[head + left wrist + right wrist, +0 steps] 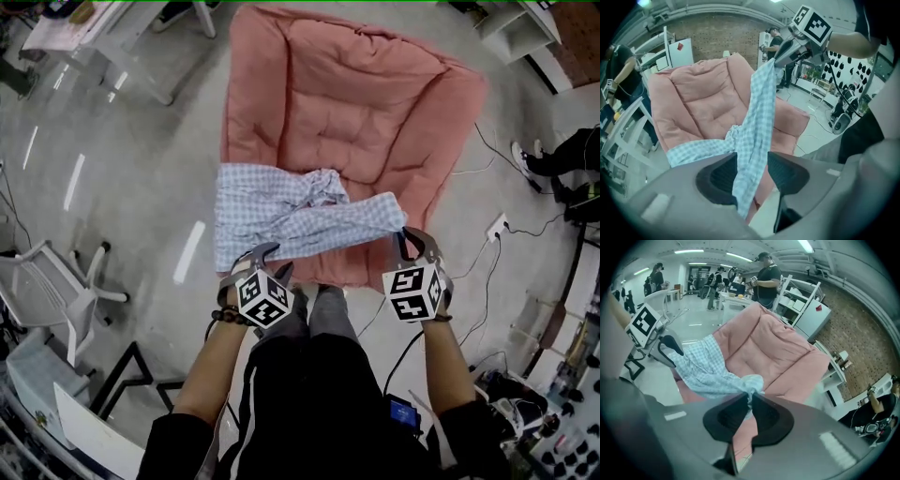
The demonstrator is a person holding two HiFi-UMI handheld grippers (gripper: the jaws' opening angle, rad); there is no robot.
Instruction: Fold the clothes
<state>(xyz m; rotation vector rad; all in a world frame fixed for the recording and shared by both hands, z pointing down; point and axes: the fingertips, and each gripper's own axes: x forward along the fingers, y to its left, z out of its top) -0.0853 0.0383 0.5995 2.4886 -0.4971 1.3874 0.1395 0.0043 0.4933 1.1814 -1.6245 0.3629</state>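
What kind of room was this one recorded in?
Probably an open lab or workshop, not a home: bare glossy floor with loose cables, white shelving, and other people standing about.

Checked garment (300,217) hung taut between left gripper (277,257) and right gripper (412,236), barring the near edge of pink cushion (375,103). Open floor (141,187) lay left of cushion. White chair (56,281) stood far left. Cables (530,228) and power strip (497,225) crossed floor at right.
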